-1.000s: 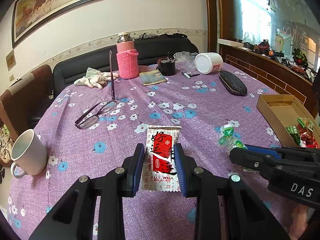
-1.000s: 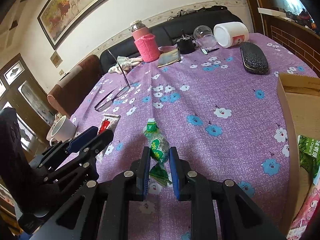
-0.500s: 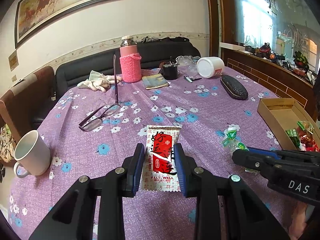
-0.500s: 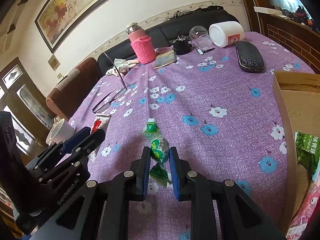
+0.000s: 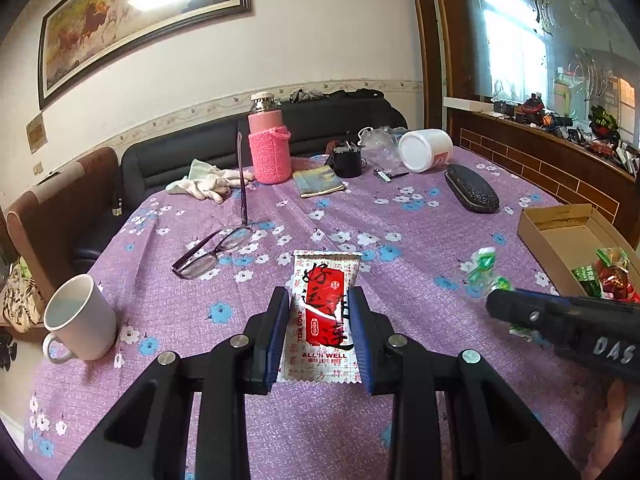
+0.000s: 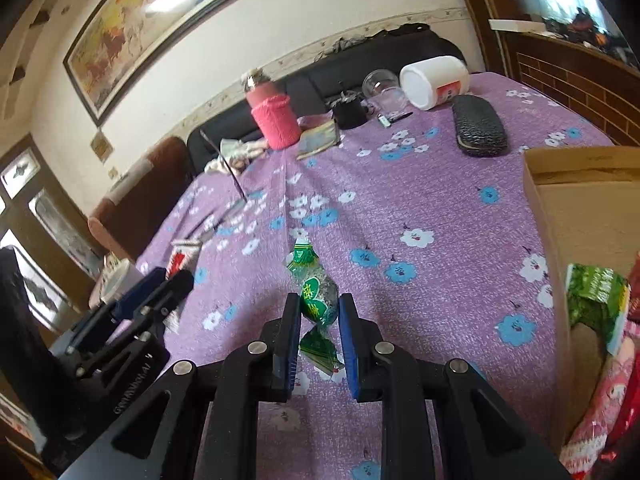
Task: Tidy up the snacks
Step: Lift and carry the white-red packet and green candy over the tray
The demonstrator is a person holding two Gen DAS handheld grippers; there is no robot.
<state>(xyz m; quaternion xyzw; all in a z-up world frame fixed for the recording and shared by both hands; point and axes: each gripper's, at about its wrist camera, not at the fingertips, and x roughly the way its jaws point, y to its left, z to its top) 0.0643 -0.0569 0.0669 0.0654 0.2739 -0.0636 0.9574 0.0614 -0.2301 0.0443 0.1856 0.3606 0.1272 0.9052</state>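
My left gripper (image 5: 319, 300) is shut on a white and red snack packet (image 5: 323, 312), held just above the purple flowered tablecloth (image 5: 400, 240). In the right wrist view my right gripper (image 6: 319, 308) is shut on a green wrapped candy (image 6: 316, 296), lifted off the cloth. The same candy (image 5: 482, 268) shows at the tip of the right gripper (image 5: 496, 304) in the left wrist view. A cardboard box (image 5: 560, 236) with several wrapped snacks (image 5: 600, 276) sits at the right edge; in the right wrist view the box (image 6: 580, 208) lies close on the right with green and red packets (image 6: 596, 300) inside.
A white mug (image 5: 78, 320) stands at the left edge. Glasses (image 5: 212, 248) lie mid-table. At the back are a pink flask (image 5: 268, 148), a white cloth (image 5: 208, 184), a small book (image 5: 318, 182), a black cup (image 5: 346, 160), a white jar (image 5: 424, 154) and a black case (image 5: 472, 194).
Both views have tilted up a little, so the table sits lower in the frames. The packet and the candy stay gripped as before.
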